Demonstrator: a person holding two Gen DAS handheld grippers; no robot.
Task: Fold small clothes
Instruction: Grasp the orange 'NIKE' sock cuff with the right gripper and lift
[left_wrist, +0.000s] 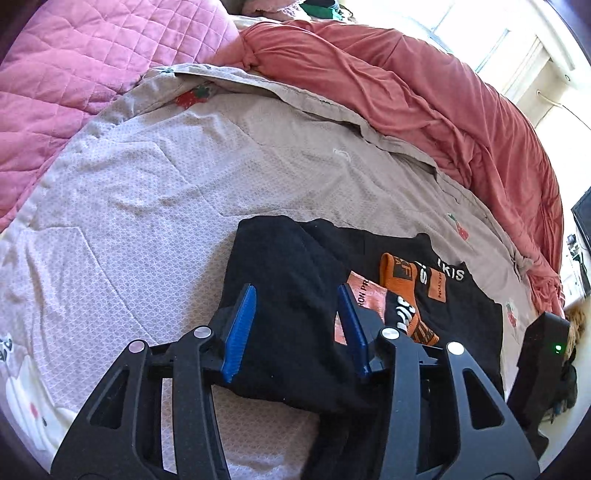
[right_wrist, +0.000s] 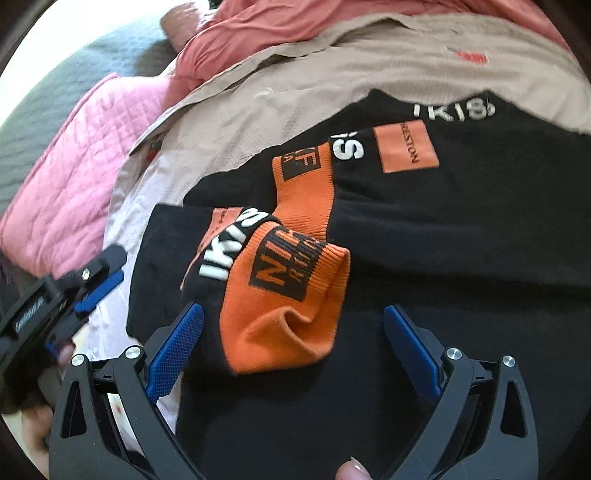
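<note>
A black garment (left_wrist: 291, 254) with orange ribbed cuffs and white lettering lies partly folded on the bed. My left gripper (left_wrist: 297, 288) stands over its folded left part. The blue pads are apart, the black cloth lies between and under them, and neither pad presses on it. In the right wrist view the same garment (right_wrist: 461, 240) fills the frame. My right gripper (right_wrist: 293, 308) is open wide just above it, and an orange cuff (right_wrist: 280, 325) lies between its fingers without touching them. The left gripper (right_wrist: 99, 280) shows at that view's left edge.
A pale patterned bedsheet (left_wrist: 177, 166) covers the bed. A pink quilted blanket (left_wrist: 74, 66) lies at the far left and a bunched salmon duvet (left_wrist: 424, 96) along the far right. The right gripper's black body (left_wrist: 543, 350) is at the right edge. A thumb (right_wrist: 351, 470) shows at the bottom.
</note>
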